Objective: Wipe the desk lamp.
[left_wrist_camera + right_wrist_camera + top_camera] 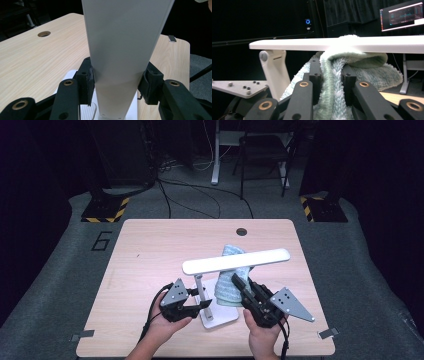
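Low in the middle of the high view, our left gripper (202, 304) pinches the lamp (236, 260) post, and our right gripper (239, 285) pinches the fluffy cloth (231, 282) under the lamp's bar. If we rub too hard, the lamp may tip over.

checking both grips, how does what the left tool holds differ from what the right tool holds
The left tool clamps the desk lamp, a smooth, rigid white thing; the right tool pinches the towel, soft, fluffy and pale green. The lamp stands upright on its base; the towel hangs limp and bunched, pressed against the lamp's head bar. Both are firmly gripped above the table.
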Motion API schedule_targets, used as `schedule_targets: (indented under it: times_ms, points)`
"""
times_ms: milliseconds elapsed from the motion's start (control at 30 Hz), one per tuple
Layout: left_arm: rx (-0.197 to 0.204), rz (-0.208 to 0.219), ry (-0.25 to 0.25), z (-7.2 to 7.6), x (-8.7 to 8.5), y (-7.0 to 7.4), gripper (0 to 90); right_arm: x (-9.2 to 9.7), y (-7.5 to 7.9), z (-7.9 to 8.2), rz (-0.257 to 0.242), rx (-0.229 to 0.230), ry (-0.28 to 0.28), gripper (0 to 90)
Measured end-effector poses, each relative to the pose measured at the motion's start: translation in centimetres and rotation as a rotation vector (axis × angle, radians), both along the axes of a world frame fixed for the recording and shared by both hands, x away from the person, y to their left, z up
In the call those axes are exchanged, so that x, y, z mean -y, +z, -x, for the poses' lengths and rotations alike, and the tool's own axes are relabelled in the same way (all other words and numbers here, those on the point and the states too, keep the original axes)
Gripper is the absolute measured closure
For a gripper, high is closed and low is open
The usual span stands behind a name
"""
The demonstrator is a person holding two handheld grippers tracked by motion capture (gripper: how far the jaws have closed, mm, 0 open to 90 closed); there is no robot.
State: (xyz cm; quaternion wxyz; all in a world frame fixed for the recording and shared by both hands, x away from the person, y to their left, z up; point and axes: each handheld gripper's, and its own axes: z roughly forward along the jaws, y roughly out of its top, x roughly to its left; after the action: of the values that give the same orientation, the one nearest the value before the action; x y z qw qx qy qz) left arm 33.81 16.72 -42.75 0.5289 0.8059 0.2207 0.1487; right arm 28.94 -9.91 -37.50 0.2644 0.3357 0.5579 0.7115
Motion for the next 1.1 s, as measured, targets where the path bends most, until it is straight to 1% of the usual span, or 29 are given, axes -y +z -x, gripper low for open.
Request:
schedule_targets:
  times_ms: [33,67,100,133,233,267,333,367,433,467,500,533,633,667,733,800,867,900,967,1100]
  points:
    - [0.006,0.012,0.006,0.0,0.0,-0.1,52.8,-0.4,0.1,0.1,0.010,0.008,0.009,76.0]
    - [0.003,0.007,0.005,0.0,0.0,0.0,52.8,-0.7,0.2,0.2,0.016,0.016,0.015,76.1]
    - [0.000,0.005,0.005,-0.1,-0.1,0.0,52.8,-1.4,0.4,0.4,0.037,0.038,0.034,76.0]
    - [-0.004,0.022,0.009,-0.1,0.0,-0.1,52.8,-1.8,0.5,0.5,0.045,0.046,0.050,76.0]
    - [0.006,0.019,0.016,-0.1,0.3,-0.1,52.8,-3.0,0.6,0.7,0.052,0.060,0.107,76.0]
    - [0.006,0.019,0.016,-0.1,0.3,-0.1,52.8,-3.0,0.6,0.7,0.052,0.060,0.107,76.0]
    - [0.005,0.013,0.007,-0.1,0.4,-0.1,52.8,-3.5,0.7,0.8,0.060,0.065,0.128,76.0]
    - [0.002,0.012,0.007,-0.1,0.4,0.0,52.8,-3.6,0.7,0.9,0.059,0.064,0.123,76.0]
    - [0.010,0.022,0.020,-0.1,0.6,-0.1,52.8,-3.6,0.6,0.8,0.061,0.070,0.101,76.1]
    - [0.010,0.020,0.019,-0.1,0.6,-0.1,52.8,-3.5,0.5,0.8,0.071,0.077,0.084,76.1]
    - [0.008,0.009,0.013,-0.1,0.7,-0.1,52.8,-3.3,0.5,0.9,0.089,0.085,0.058,76.1]
    - [0.005,0.010,0.013,-0.1,0.8,0.0,52.8,-3.2,0.5,1.0,0.111,0.095,0.026,76.1]
    - [0.003,0.010,0.009,-0.2,0.7,0.0,52.9,-2.8,0.3,1.2,0.146,0.111,-0.030,76.1]
    - [0.004,0.009,0.011,-0.2,0.7,0.0,52.8,-2.7,0.3,1.2,0.163,0.125,-0.051,76.1]
    - [0.006,0.010,0.014,-0.2,0.8,0.0,52.8,-2.2,0.1,1.0,0.158,0.116,-0.089,76.1]
    - [0.005,0.011,0.013,-0.2,0.7,0.0,52.8,-2.0,0.0,1.0,0.153,0.112,-0.100,76.1]
    - [0.001,0.008,0.008,-0.2,0.7,0.0,52.9,-1.6,-0.1,0.9,0.156,0.107,-0.128,76.1]
    - [0.009,-0.002,0.008,-0.2,0.6,0.0,52.9,-1.2,-0.2,0.8,0.156,0.104,-0.146,76.1]
    - [0.010,0.001,0.010,-0.2,0.6,0.0,52.9,-0.7,-0.2,0.6,0.148,0.093,-0.165,76.1]
    - [0.008,0.003,0.007,-0.2,0.6,-0.1,52.9,0.5,-0.5,0.3,0.155,0.083,-0.222,76.0]
